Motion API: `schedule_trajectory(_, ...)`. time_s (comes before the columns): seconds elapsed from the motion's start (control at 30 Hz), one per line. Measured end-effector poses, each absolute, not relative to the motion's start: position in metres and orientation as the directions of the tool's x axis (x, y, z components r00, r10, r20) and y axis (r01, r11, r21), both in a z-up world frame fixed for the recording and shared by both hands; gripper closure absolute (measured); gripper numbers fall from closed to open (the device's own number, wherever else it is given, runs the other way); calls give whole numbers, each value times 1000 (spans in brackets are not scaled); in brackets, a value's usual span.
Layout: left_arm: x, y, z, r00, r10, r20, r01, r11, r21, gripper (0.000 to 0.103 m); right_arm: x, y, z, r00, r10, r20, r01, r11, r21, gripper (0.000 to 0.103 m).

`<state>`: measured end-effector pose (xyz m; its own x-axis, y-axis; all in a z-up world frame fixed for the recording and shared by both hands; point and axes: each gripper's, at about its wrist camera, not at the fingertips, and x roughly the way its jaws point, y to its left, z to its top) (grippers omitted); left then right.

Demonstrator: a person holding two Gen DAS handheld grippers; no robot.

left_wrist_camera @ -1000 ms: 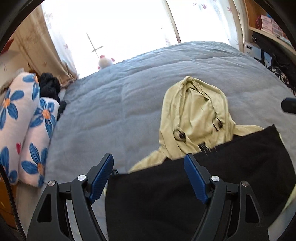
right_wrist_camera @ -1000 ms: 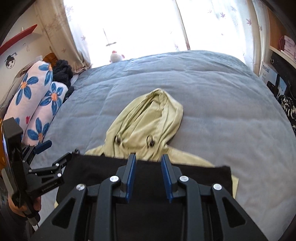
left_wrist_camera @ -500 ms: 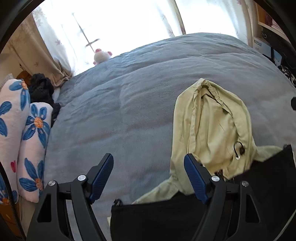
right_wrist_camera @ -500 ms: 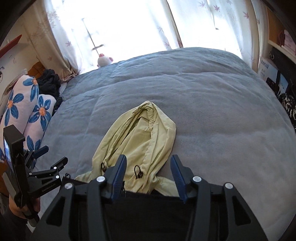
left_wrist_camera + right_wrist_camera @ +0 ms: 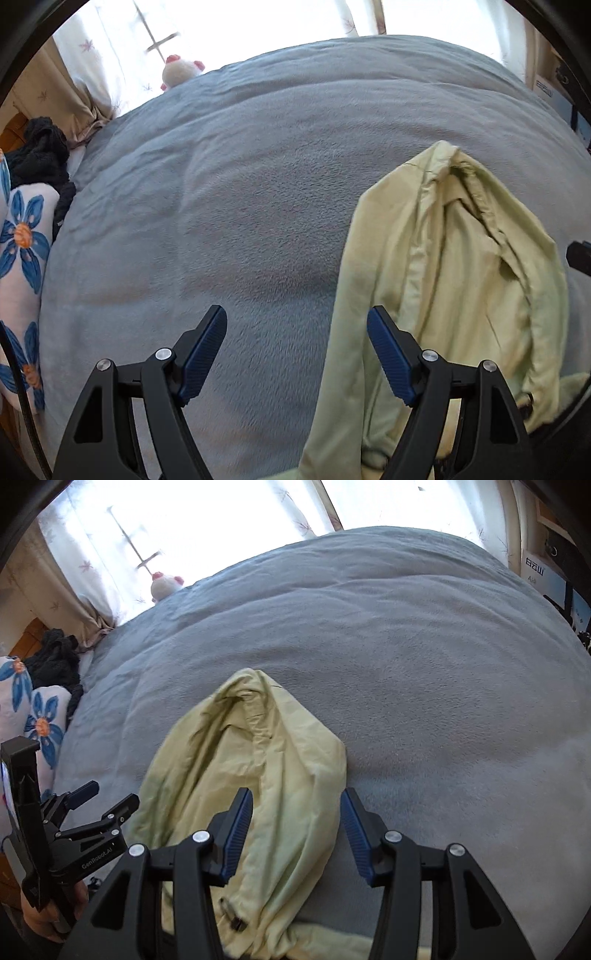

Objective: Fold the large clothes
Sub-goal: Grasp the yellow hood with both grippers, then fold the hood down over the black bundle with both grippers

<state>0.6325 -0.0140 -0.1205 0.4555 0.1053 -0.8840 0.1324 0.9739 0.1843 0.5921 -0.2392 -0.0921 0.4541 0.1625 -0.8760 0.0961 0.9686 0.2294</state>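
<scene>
Two claws open: left claw, right claw; one hoodie.

The pale yellow-green hooded garment is cut off by the lower edge in both wrist views, so only its hood and upper part can be seen. Part of it is hidden behind the black gripper frames. The white pillow with blue flowers is cropped at the left edge. The small white and pink soft toy is washed out by window glare. The print on the white box at the right is too small to be read.
</scene>
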Motion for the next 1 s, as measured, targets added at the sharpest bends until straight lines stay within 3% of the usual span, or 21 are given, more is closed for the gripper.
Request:
schedule_trajectory(0.2, 661, -2, -153, 412, 66, -909, 98, 988, 116, 26, 615, -246, -129, 409, 143, -901, 115, 972, 207, 54)
schedule_trajectory(0.27, 664, 0, -160, 411, 42, -910, 106, 990, 94, 33, 619, -248, -141, 388, 157, -908, 116, 969, 217, 54)
schedule_trajectory(0.3, 664, 1, -163, 407, 11, -914, 115, 991, 63, 39, 621, -249, -144, 385, 165, -908, 118, 967, 225, 54)
schedule_trajectory(0.37, 664, 1, -165, 387, -79, -919, 135, 990, -28, 77, 620, -251, -148, 393, 175, -902, 119, 964, 239, 54)
schedule_trajectory(0.4, 662, -3, -163, 388, -94, -917, 140, 989, -43, 85, 620, -251, -147, 399, 173, -901, 115, 965, 237, 59)
schedule_trajectory(0.43, 662, -6, -162, 388, -95, -917, 151, 988, -38, 99, 619, -250, -147, 402, 168, -900, 107, 968, 229, 71)
schedule_trajectory(0.5, 658, -21, -159, 411, -31, -911, 176, 983, 46, 102, 617, -246, -143, 401, 185, -897, 82, 968, 236, 93)
schedule_trajectory(0.57, 653, -27, -154, 446, 5, -895, 179, 979, 95, 103, 613, -240, -134, 425, 149, -893, 63, 979, 193, 97)
schedule_trajectory(0.8, 626, -5, -104, 549, 41, -835, 115, 986, 123, 103, 582, -241, -84, 547, 144, -825, 20, 983, 184, 99)
schedule_trajectory(1.0, 573, 28, -50, 604, -9, -797, 106, 992, 70, 103, 524, -238, -23, 664, 225, -713, -68, 968, 242, 99)
